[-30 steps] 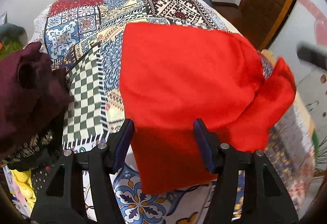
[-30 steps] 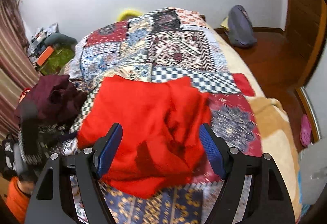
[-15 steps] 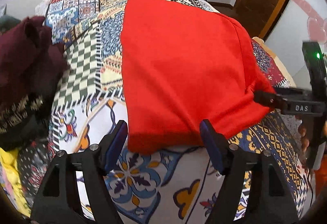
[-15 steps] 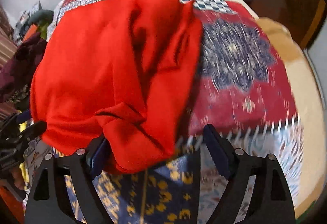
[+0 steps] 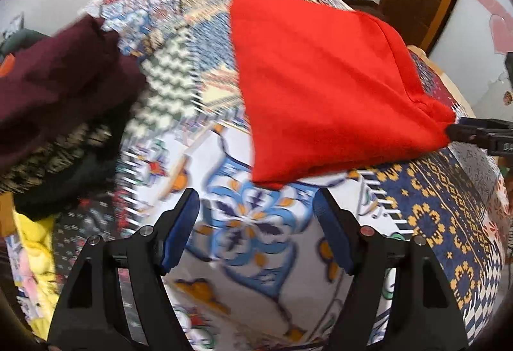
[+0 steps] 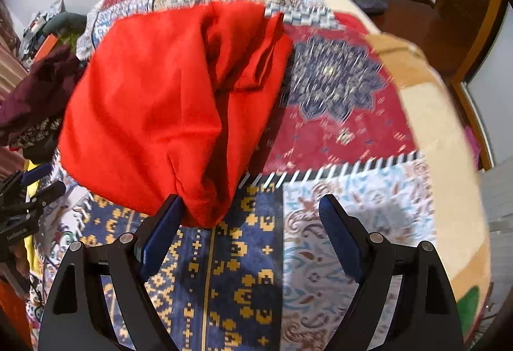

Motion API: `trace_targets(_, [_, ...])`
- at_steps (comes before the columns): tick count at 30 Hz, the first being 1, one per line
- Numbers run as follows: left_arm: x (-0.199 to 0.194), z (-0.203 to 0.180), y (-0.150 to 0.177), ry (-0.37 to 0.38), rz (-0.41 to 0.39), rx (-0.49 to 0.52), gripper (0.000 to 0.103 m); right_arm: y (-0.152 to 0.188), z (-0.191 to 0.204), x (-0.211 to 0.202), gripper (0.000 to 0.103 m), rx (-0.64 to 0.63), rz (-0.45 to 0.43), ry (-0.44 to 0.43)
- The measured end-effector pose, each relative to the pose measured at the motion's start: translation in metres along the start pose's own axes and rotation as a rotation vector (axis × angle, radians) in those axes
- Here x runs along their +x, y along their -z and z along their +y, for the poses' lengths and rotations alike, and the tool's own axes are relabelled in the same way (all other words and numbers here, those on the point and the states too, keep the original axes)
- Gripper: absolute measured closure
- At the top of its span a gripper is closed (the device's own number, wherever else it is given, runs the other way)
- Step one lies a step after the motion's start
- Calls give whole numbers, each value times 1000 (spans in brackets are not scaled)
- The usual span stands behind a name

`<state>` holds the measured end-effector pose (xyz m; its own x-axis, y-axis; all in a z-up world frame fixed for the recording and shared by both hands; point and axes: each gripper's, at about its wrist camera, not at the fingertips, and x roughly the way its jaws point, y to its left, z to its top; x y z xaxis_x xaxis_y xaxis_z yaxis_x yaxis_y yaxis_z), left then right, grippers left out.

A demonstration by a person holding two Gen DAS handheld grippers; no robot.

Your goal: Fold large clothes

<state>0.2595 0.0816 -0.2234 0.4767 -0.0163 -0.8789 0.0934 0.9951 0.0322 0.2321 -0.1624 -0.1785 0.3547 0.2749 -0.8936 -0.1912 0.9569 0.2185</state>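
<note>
**Red garment partly folded on a patterned bed**

A red garment (image 5: 323, 88) lies across the middle of a patchwork quilt (image 5: 250, 222), filling the upper centre of both views. It looks doubled over at least once; from the right wrist its right side still bunches in loose ridges, so smoothing and further folds probably remain.

The left gripper (image 5: 256, 206) sits spread and empty at the bottom centre, just short of the garment's near corner. The right gripper (image 6: 250, 213) is also spread, its left finger touching the garment's lower tip without pinching it.

Dark maroon clothes (image 5: 61, 85) are heaped at the left.
</note>
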Motion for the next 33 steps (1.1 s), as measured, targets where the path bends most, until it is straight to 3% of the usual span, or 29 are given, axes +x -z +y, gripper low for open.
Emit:
trace_targets(6, [-24, 20, -30, -44, -98, -22, 30, -23, -4, -32, 18, 24, -110, -17])
trace_targets(9, [-29, 24, -48, -37, -130, -33, 30, -41, -1, -29, 18, 43, -133, -44])
trace_targets(14, [-12, 29, -81, 81, -108, -97, 30, -60, 8, -2, 18, 76, -117, -105])
trace_targets(17, [14, 29, -94, 184, -54, -137, 30, -66, 7, 21, 18, 105, -81, -200])
trace_targets(23, [62, 27, -99, 306, 34, -195, 29, -75, -6, 66, 18, 156, 7, -220])
trace_targets(29, [93, 40, -107, 445, 92, -309, 29, -83, -19, 82, 18, 180, 24, -330])
trace_targets(33, [106, 39, -115, 490, 104, -340, 27, -94, -15, 90, 15, 189, 32, -402])
